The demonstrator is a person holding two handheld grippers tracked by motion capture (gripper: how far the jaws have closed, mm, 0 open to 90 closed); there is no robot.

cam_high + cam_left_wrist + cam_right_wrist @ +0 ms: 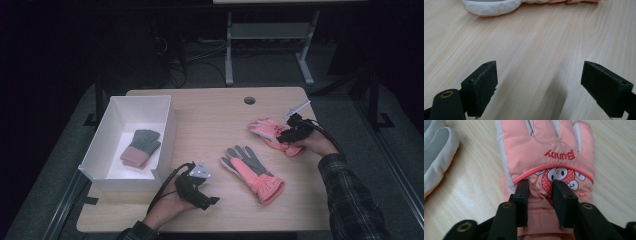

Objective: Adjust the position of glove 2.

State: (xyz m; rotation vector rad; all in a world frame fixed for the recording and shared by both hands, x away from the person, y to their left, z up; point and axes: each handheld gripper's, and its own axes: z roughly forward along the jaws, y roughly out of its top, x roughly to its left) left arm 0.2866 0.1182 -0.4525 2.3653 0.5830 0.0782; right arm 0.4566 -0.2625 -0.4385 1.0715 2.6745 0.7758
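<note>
Pink glove (pixel 544 157) lying at table's (pixel 210 120) three o'clock; right gripper (pixel 540 195) pinching its wrist fabric. Left gripper (pixel 539 85) resting wide open. Advice: lifting slowly, keeping grip deep, heading toward white box (pixel 167 125) at nine o'clock.

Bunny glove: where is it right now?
High view: the bunny glove lies at the table's right side, pinched at its cuff by the right claw, up and right of the other pink glove.

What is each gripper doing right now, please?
Left gripper: open, holding nothing, above the table.
Right gripper: shut on the pink glove.
</note>
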